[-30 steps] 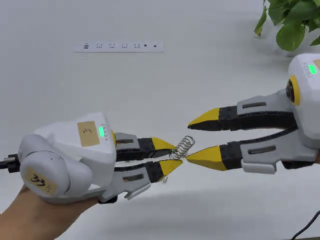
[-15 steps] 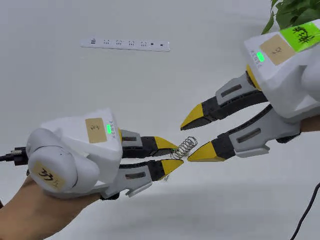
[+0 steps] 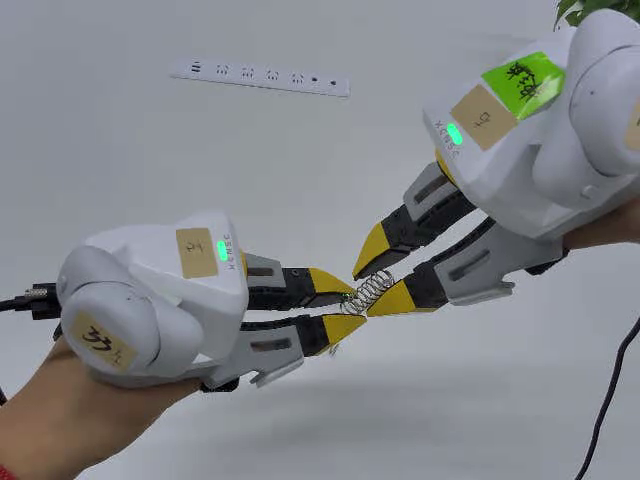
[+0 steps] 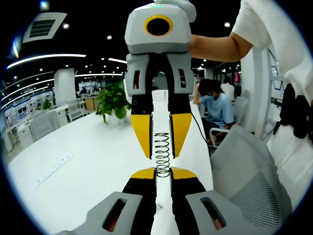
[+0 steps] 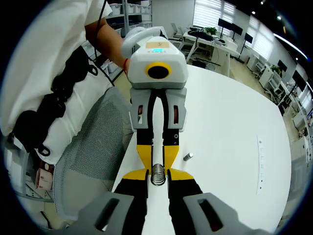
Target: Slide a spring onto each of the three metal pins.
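A small metal spring [image 3: 371, 288] hangs in the air over the white table [image 3: 300, 180]. My left gripper [image 3: 351, 308] comes in from the lower left and is shut on the spring's near end [image 4: 163, 169]. My right gripper [image 3: 373, 286] reaches down from the upper right, jaws open, its yellow tips on either side of the spring's free end [image 5: 156, 176], one tip almost touching it. In the left gripper view the right gripper [image 4: 161, 155] straddles the coil [image 4: 162, 144]. A short metal pin [image 5: 188, 156] lies on the table beyond.
A white power strip [image 3: 260, 78] lies at the far side of the table. A green plant [image 3: 580, 8] stands at the back right. A black cable [image 3: 610, 390] runs along the right edge. A mesh chair [image 5: 93, 156] stands beside the table edge.
The right gripper has come down and to the left onto the spring's free end, and its jaws have narrowed around it. The left gripper has kept hold of the spring.
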A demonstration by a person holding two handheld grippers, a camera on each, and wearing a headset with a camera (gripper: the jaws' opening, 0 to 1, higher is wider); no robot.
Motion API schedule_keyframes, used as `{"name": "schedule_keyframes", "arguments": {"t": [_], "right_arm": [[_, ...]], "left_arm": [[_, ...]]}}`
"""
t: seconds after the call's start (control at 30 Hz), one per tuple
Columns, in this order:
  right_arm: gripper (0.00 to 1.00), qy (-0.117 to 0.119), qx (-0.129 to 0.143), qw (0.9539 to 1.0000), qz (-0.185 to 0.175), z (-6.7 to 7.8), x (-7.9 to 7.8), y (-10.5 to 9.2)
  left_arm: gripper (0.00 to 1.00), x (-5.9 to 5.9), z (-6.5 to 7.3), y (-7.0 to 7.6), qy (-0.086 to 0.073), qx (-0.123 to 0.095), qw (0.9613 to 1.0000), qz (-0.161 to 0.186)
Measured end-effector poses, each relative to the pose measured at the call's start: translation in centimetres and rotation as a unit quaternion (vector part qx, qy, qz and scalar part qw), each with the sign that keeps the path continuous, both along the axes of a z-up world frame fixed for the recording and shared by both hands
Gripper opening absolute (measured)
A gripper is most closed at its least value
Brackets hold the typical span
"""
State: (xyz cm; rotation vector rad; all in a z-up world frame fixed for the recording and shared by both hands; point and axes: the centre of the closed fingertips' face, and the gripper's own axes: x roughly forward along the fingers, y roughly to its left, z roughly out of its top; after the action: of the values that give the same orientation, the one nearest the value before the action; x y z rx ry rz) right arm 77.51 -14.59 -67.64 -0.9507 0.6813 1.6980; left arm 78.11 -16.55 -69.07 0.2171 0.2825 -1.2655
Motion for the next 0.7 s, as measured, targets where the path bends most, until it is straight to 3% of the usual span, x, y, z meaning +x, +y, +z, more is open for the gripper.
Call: {"name": "schedule_keyframes", "arguments": {"t": [0.7], "right_arm": [[0.12,-0.006,-0.027,0.9996,0.009,0.04,0.12,-0.06]], "left_arm": [[0.09,0.13,0.23,0.24,-0.001,-0.012,0.9999,0.006]]}}
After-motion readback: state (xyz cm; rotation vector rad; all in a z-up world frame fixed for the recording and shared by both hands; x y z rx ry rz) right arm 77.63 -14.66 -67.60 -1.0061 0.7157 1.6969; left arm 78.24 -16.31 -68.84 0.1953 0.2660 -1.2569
